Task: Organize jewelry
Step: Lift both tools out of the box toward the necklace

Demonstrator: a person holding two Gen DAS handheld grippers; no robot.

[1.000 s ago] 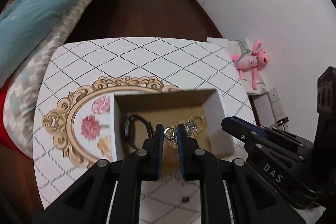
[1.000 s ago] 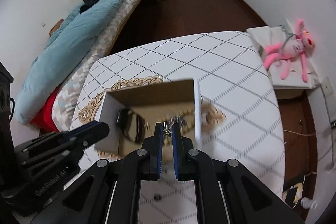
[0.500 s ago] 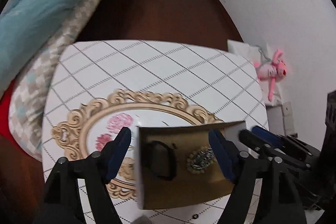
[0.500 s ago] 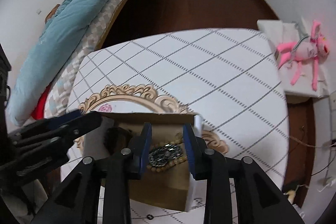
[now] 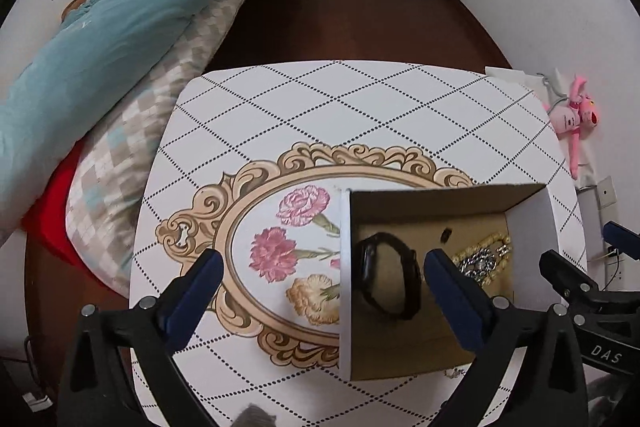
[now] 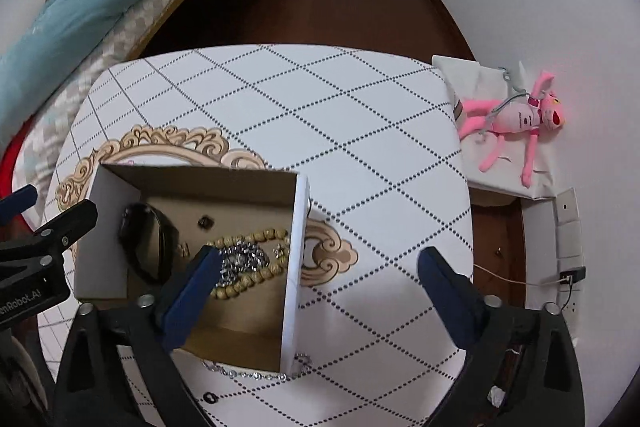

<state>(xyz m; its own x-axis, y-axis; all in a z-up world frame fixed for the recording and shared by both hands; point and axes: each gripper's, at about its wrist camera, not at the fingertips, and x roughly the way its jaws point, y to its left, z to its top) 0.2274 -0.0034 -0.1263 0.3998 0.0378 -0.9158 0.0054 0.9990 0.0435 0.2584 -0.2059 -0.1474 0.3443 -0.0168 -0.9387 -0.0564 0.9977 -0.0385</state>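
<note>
An open cardboard box (image 5: 532, 223) (image 6: 294, 267) stands on the table. In it lie a black watch band (image 5: 390, 277) (image 6: 146, 243), a wooden bead bracelet (image 6: 252, 267) (image 5: 498, 245) with a silver chain (image 6: 240, 261) in it, and small dark and silver pieces (image 6: 206, 222). A silver chain (image 6: 256, 373) lies on the table under the box's near edge. My left gripper (image 5: 320, 287) is open and empty above the box's left wall. My right gripper (image 6: 316, 283) is open and empty above the box's right wall.
The white table (image 5: 360, 107) has a dotted diamond pattern and a gold floral oval (image 5: 280, 255). A bed with a teal quilt (image 5: 100, 39) is to the left. A pink plush toy (image 6: 516, 119) lies on a low white stand at right. A small dark piece (image 6: 208, 397) lies near the table's front.
Both grippers were shut above the box, the left on a small ring. Both have opened wide and pulled back and up. The ring is no longer between the left fingers.
</note>
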